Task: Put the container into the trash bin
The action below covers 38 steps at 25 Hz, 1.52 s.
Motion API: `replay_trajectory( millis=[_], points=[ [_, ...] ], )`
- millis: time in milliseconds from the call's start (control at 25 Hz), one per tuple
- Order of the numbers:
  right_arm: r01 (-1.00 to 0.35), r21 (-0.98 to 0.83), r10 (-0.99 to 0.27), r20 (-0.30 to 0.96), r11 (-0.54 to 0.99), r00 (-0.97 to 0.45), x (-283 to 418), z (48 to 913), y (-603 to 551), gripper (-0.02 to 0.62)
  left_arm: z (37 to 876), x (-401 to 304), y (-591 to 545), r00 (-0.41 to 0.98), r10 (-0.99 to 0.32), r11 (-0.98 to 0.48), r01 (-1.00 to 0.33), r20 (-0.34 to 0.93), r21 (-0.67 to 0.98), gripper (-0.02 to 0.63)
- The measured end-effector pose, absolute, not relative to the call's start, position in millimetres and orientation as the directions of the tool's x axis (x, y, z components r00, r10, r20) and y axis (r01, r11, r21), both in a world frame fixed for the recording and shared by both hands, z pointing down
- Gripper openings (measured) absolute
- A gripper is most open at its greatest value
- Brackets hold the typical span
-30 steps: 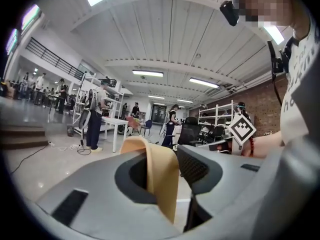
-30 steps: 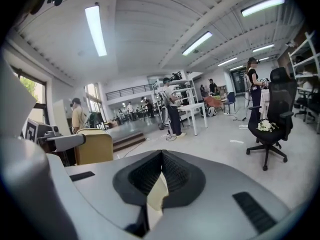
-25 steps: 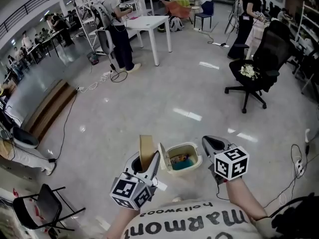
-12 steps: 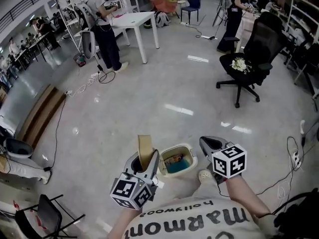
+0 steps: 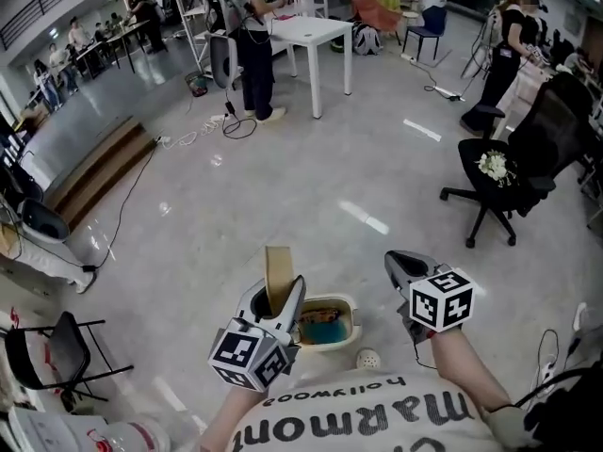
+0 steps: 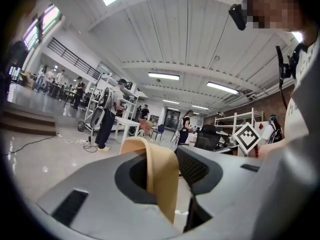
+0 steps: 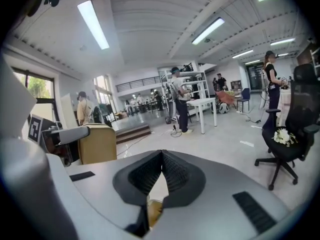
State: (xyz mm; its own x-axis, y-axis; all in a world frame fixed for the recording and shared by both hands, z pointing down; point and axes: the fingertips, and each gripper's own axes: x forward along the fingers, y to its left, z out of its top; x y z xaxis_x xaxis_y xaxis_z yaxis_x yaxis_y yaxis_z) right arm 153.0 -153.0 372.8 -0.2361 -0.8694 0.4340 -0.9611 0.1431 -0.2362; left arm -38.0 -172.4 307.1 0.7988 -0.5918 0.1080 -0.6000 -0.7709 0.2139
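Right now my left gripper (image 5: 278, 295) has its jaws clamped on the tan container (image 5: 277, 266), which stands upright between them. From the head view it sits at the left rim of the open trash bin (image 5: 330, 298) on the floor (image 5: 330, 186). My right gripper (image 5: 396, 260) hangs to the bin's right, jaws closed tip to tip with nothing between them. Inside the bin lies some blue rubbish (image 5: 325, 332).
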Motion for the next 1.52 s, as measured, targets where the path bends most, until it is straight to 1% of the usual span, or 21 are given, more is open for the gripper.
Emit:
replay_trajectory(
  millis=[200,400,600,720,880,1000,1160,1240,1360,1520],
  points=[
    [-0.938,-0.235,-0.843,0.42,0.256,-0.335,177,378,-184,0.003,315,-19,-181,0.727,-0.676,-0.702,-0.685,0.122,0.196,0.117],
    [-0.893,-0.301,-0.789,0.43,0.334,-0.44,178,405,-198,0.003,327,-10,-176,0.676,-0.729,-0.639,-0.729,0.107,0.245,0.115],
    [-0.855,-0.386,-0.72,0.475,0.346,-0.506,153,454,-202,0.003,363,-15,-166,0.669,-0.725,-0.6,-0.73,0.162,0.328,0.117],
    [-0.842,-0.423,-0.669,0.523,0.334,-0.528,148,491,-197,0.003,396,-8,-168,0.657,-0.72,-0.566,-0.742,0.223,0.359,0.118],
    [-0.833,-0.471,-0.613,0.576,0.291,-0.541,136,535,-191,0.003,445,2,-170,0.684,-0.644,-0.584,-0.729,0.343,0.357,0.118],
    [-0.832,-0.491,-0.584,0.606,0.258,-0.539,134,567,-183,0.003,484,11,-171,0.713,-0.581,-0.593,-0.701,0.392,0.395,0.117],
    [-0.83,-0.525,-0.551,0.643,0.19,-0.532,133,617,-173,0.003,548,26,-158,0.754,-0.449,-0.619,-0.649,0.479,0.442,0.117],
    [-0.822,-0.547,-0.541,0.649,0.158,-0.536,130,637,-169,0.003,577,28,-151,0.753,-0.423,-0.621,-0.646,0.505,0.443,0.117],
    [-0.796,-0.585,-0.528,0.631,0.157,-0.569,120,660,-175,0.003,621,31,-155,0.734,-0.416,-0.637,-0.656,0.537,0.405,0.117],
    [-0.751,-0.632,-0.426,0.635,0.194,-0.644,94,695,-160,0.003,681,45,-146,0.723,-0.32,-0.684,-0.624,0.612,0.379,0.124]
  ],
)
